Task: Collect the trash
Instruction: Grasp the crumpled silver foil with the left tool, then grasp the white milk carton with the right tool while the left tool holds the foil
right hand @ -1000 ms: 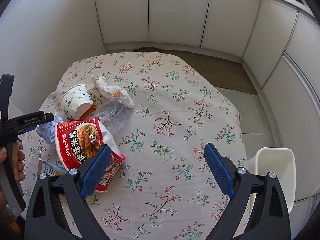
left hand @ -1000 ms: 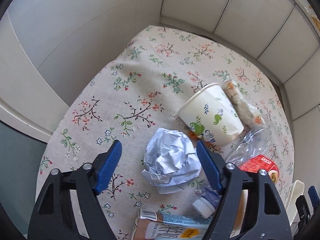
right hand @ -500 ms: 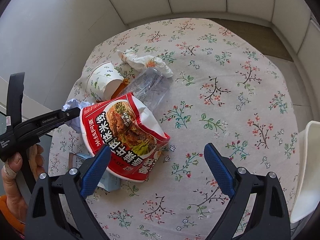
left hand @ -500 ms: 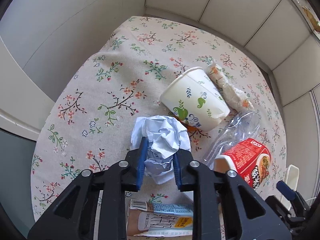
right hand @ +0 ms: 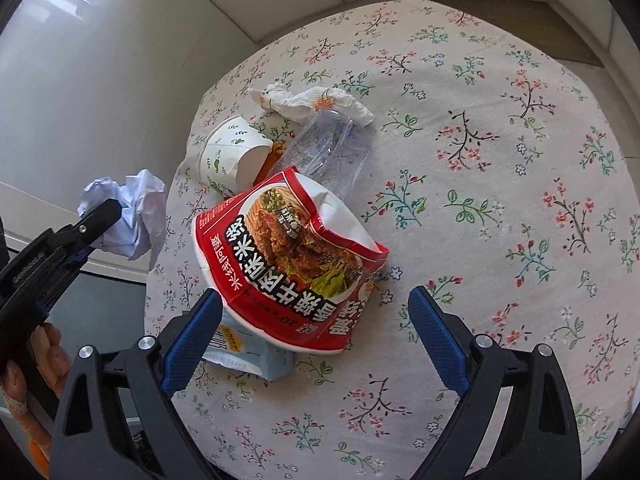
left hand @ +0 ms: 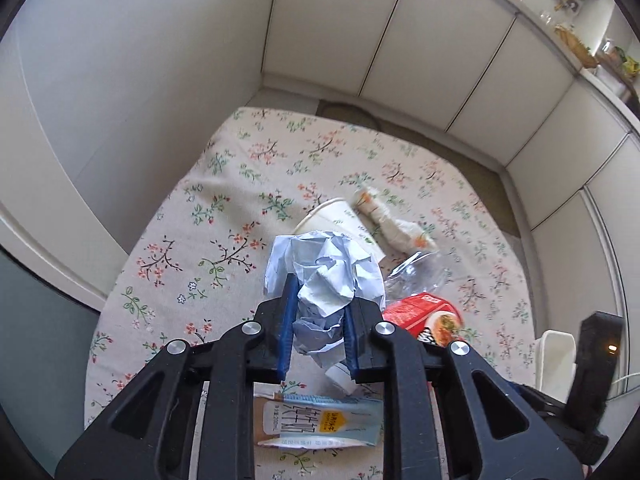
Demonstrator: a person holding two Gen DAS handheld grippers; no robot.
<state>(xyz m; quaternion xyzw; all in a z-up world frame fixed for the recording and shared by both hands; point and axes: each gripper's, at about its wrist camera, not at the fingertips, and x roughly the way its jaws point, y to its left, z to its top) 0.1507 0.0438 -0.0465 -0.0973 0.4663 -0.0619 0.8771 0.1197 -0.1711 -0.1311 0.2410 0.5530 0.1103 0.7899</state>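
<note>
My left gripper (left hand: 317, 300) is shut on a crumpled white paper ball (left hand: 326, 270) and holds it above the floral table; the ball also shows at the left of the right wrist view (right hand: 128, 212). My right gripper (right hand: 316, 316) is open, its jaws on either side of the near edge of a red noodle packet (right hand: 288, 248). Behind the packet lie a paper cup (right hand: 232, 152) on its side, a clear plastic bottle (right hand: 328, 148) and a twisted tissue (right hand: 312, 102). A pale blue carton (left hand: 320, 420) lies under the left gripper.
The round table with floral cloth (right hand: 500, 160) stands by white wall panels. A white bin (left hand: 556, 356) stands past the table's right edge. A small white cap (left hand: 340, 376) lies near the carton. The person's hand (right hand: 36, 364) holds the left gripper.
My left gripper closed on the paper ball and lifted it off the table. My right gripper moved in over the red noodle packet, still open.
</note>
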